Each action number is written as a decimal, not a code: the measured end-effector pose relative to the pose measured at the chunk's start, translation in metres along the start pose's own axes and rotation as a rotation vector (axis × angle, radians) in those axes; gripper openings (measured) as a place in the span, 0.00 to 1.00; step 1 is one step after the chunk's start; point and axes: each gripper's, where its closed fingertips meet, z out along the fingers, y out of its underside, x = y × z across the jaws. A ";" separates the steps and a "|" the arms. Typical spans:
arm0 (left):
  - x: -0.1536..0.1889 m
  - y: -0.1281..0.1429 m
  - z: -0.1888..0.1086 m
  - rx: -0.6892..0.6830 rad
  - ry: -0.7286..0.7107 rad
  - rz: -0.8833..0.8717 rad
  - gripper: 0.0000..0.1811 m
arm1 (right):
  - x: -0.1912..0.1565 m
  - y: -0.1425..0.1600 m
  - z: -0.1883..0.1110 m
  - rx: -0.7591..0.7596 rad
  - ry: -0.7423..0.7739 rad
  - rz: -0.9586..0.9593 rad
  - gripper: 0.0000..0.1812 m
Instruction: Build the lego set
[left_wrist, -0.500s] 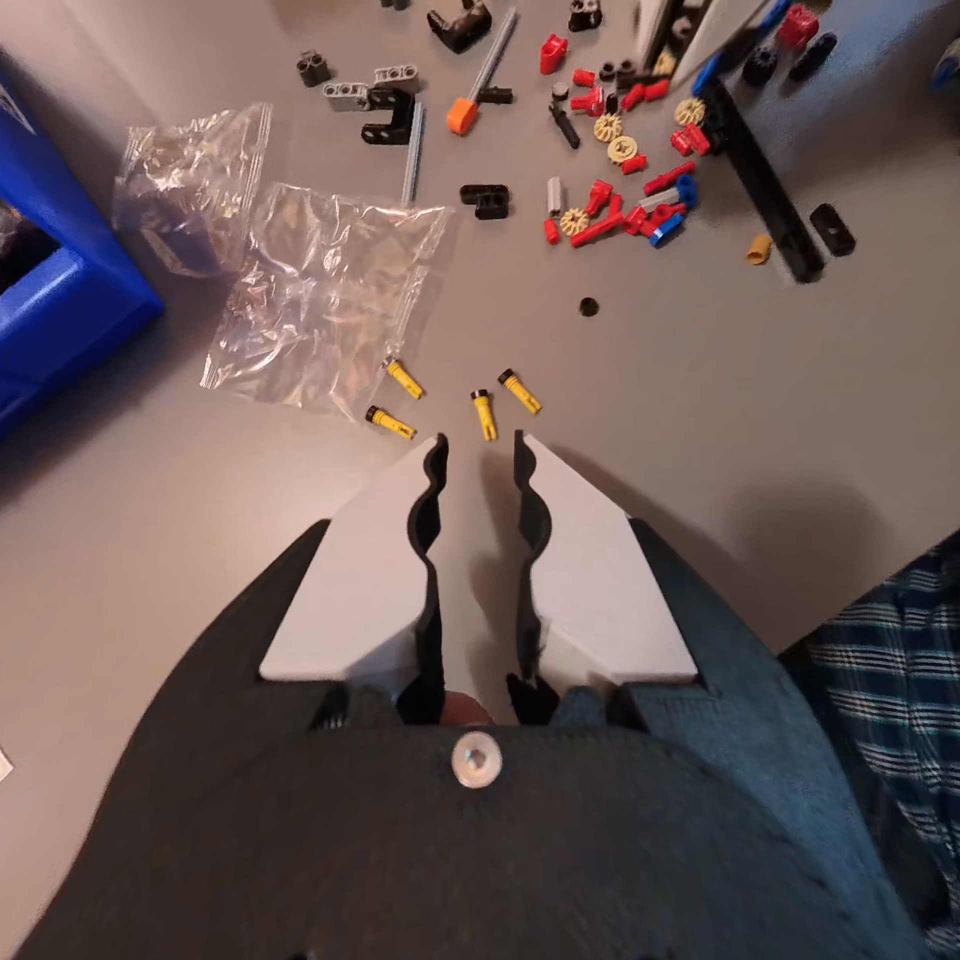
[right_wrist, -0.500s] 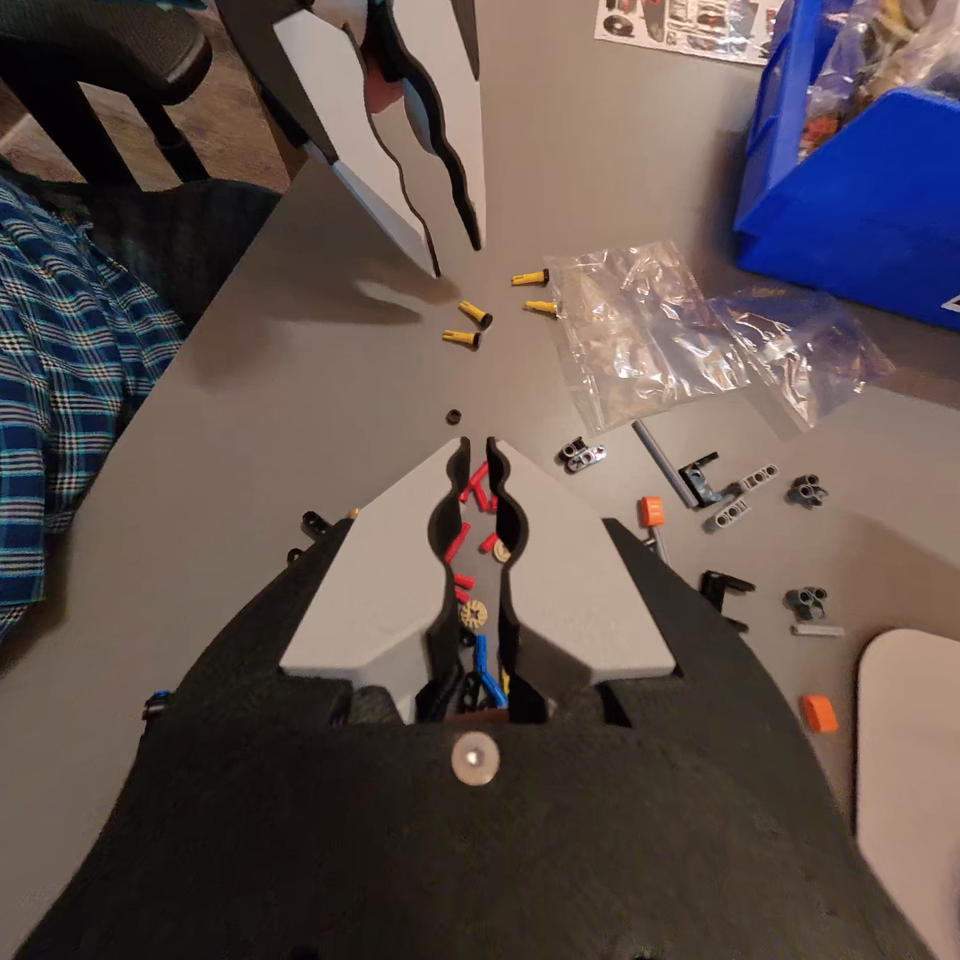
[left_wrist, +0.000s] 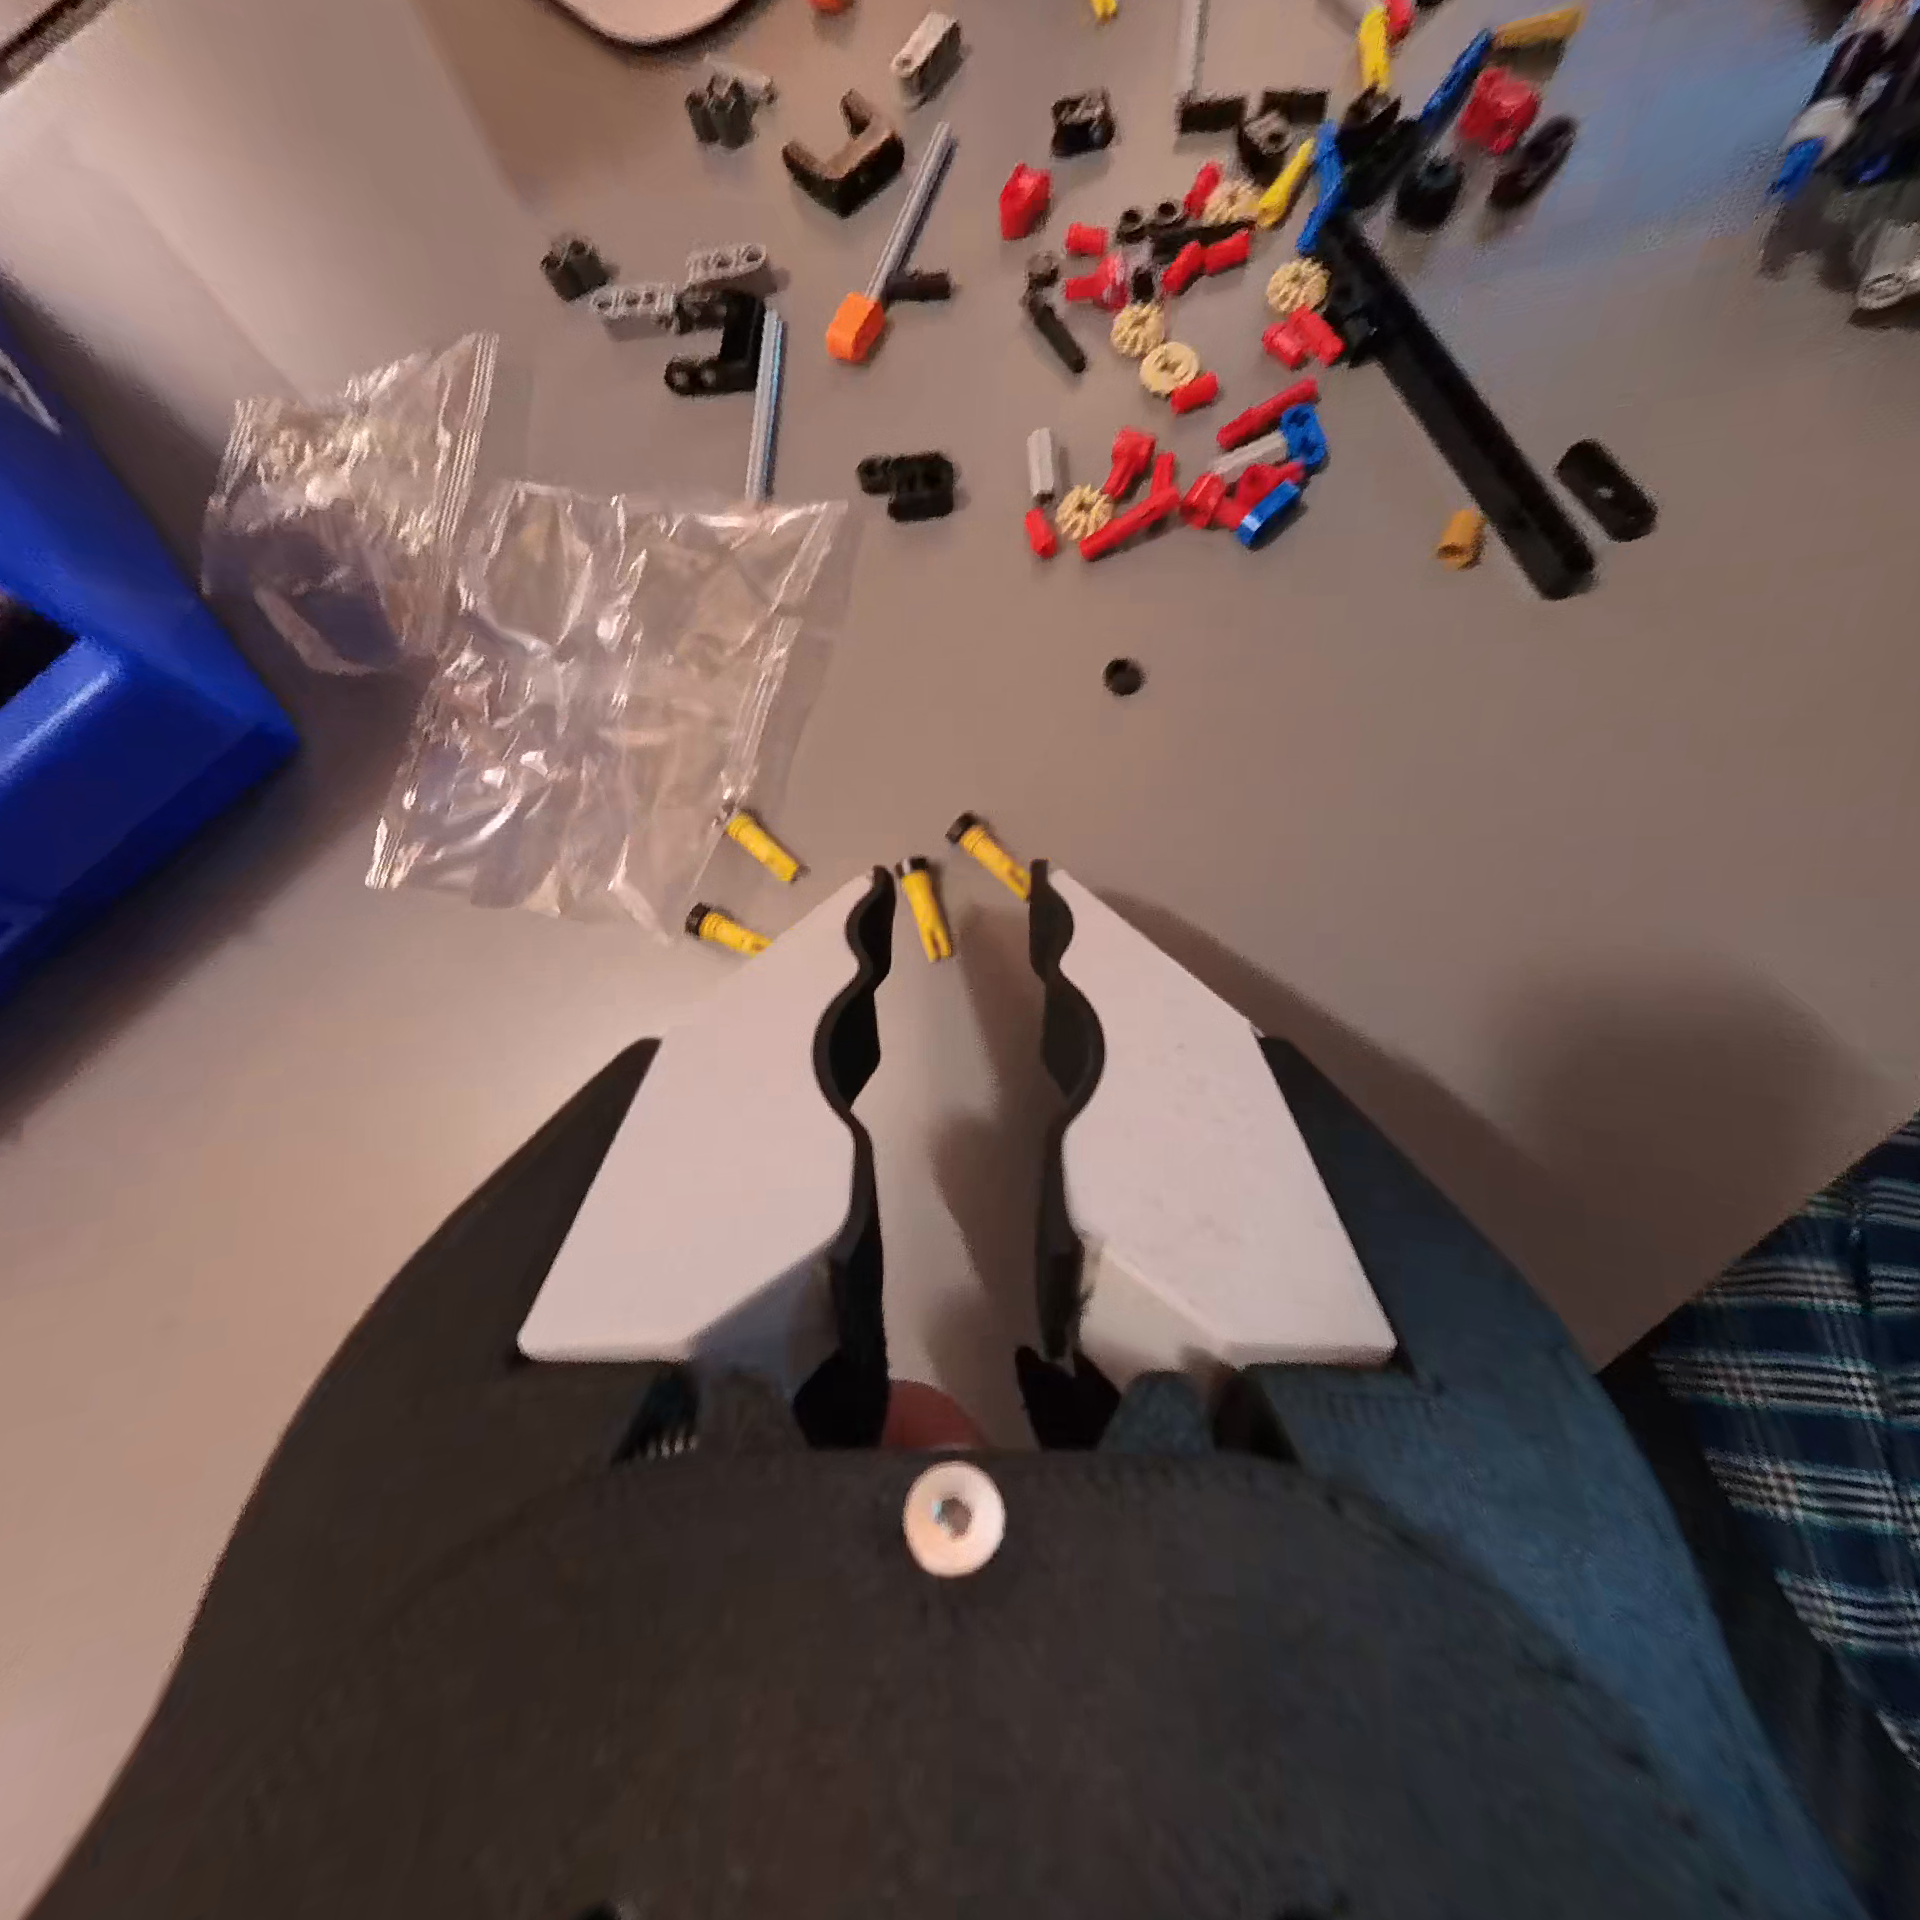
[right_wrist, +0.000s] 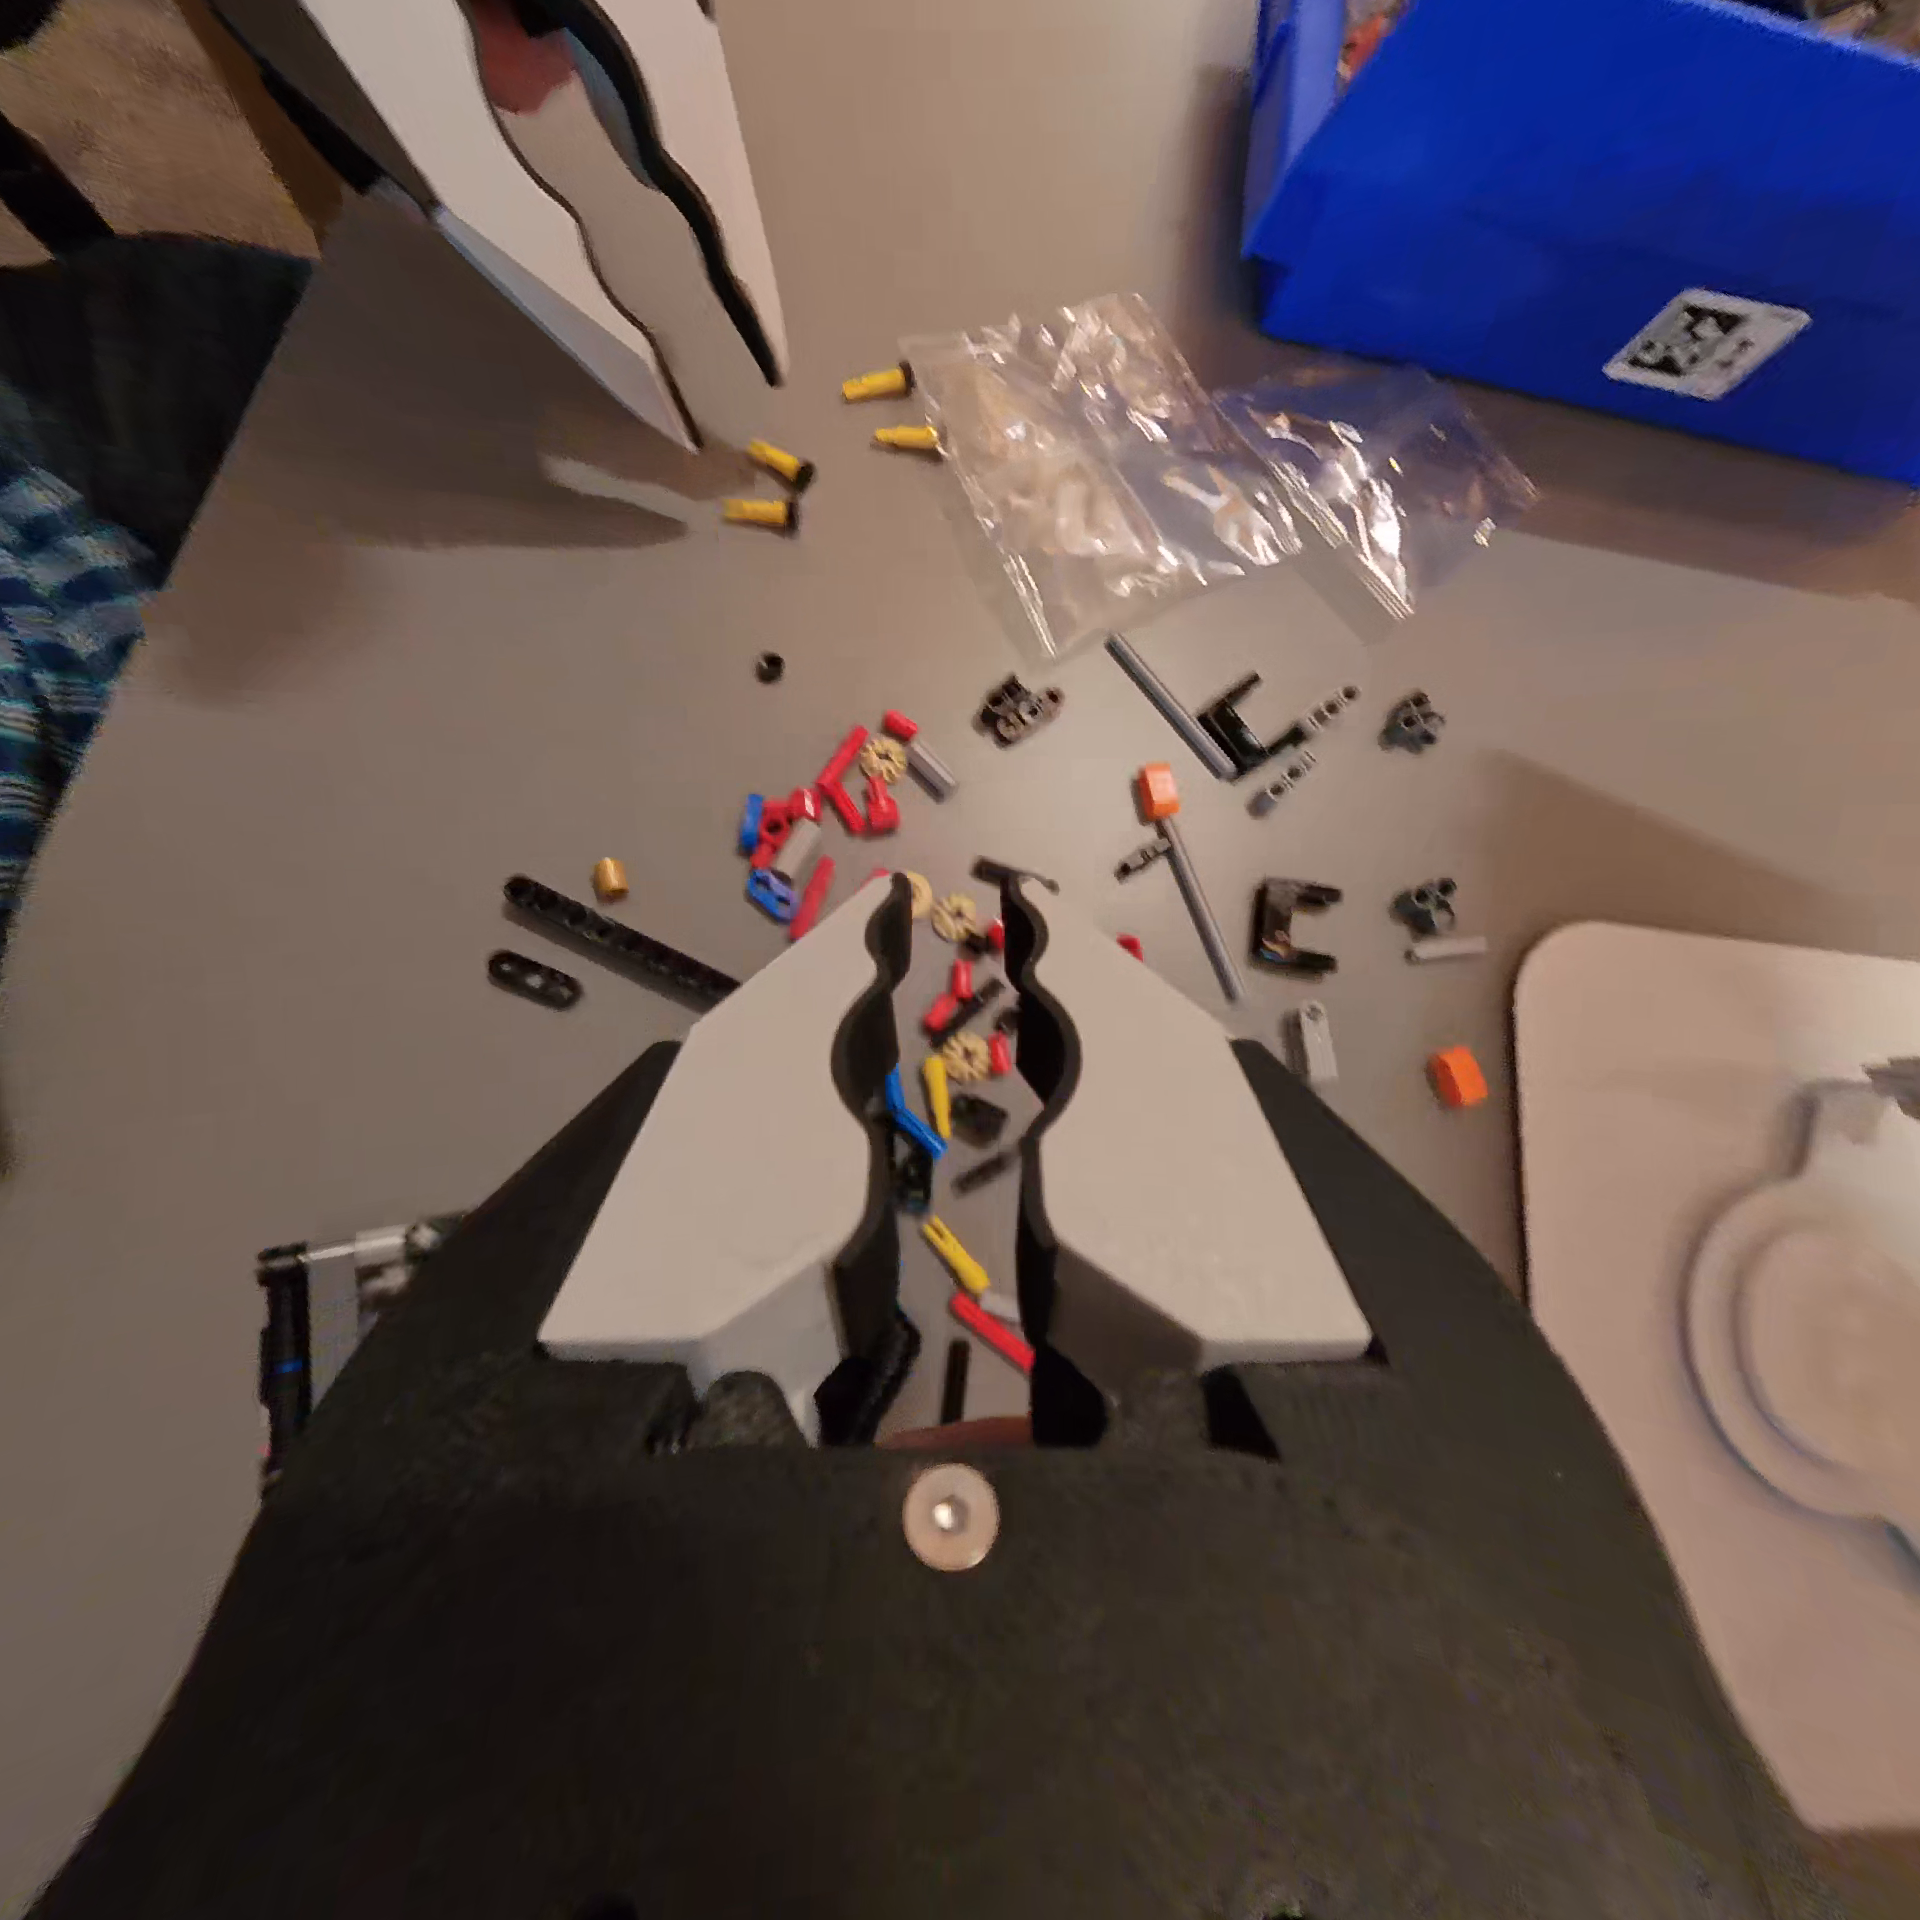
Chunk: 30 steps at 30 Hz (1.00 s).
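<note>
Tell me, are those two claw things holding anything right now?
No. The left gripper is open with a yellow pin lying loose on the table between its fingertips; the right gripper is open above scattered pieces.

Grey table (left_wrist: 1351, 831): 4 yellow pins (left_wrist: 926, 907), 2 clear plastic bags (left_wrist: 613, 696), blue bin (right_wrist: 1579, 208), scattered lego pieces (left_wrist: 1195, 343), long black beam (left_wrist: 1455, 405).
</note>
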 end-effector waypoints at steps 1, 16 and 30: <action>0.002 -0.004 0.002 0.007 -0.001 0.013 0.13 | 0.005 0.007 -0.003 -0.026 0.023 0.000 0.08; 0.007 -0.022 0.021 0.011 -0.007 0.072 0.14 | 0.047 0.050 0.021 -0.220 0.106 -0.011 0.06; 0.018 -0.018 0.020 0.039 0.016 0.044 0.14 | -0.004 0.063 0.017 -0.222 -0.070 -0.084 0.01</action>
